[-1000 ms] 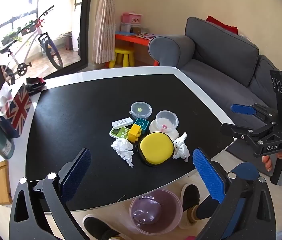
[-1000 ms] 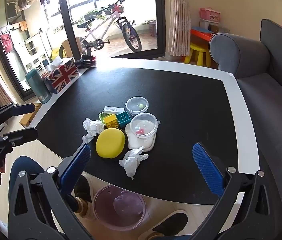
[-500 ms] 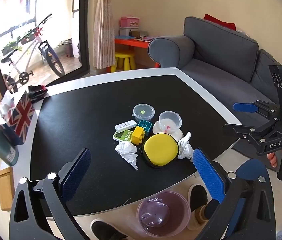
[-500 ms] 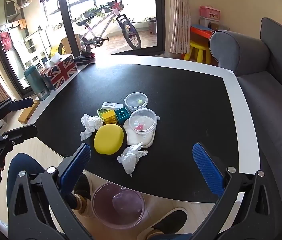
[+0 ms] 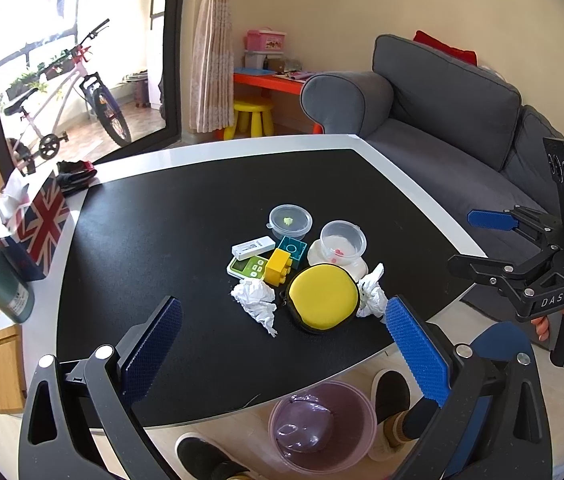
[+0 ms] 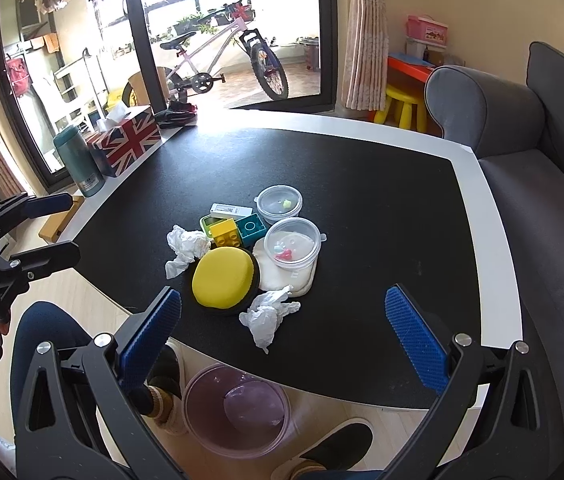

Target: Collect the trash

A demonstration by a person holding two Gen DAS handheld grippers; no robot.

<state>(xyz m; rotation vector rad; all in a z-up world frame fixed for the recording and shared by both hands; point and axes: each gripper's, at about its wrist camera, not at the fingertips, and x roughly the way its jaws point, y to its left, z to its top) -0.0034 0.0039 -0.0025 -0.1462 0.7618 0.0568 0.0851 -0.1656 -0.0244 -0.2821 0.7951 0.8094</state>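
Above a black table [image 5: 162, 248], the left gripper [image 5: 282, 336] and right gripper [image 6: 282, 328] hang wide apart and empty. Two crumpled tissues [image 5: 256, 300] [image 6: 268, 316] flank a yellow case [image 5: 321, 296] among toys and tubs; a purple bin [image 6: 238, 412] sits on the floor below.

Legible text: "DAS" in pale letters on the black body of the right tool [image 5: 481, 242], seen at 3 o'clock in the left wrist view. A Union Jack design covers the rectangular tissue box [image 5: 38, 226] at 9 o'clock on the surface. Other labels too small to read.
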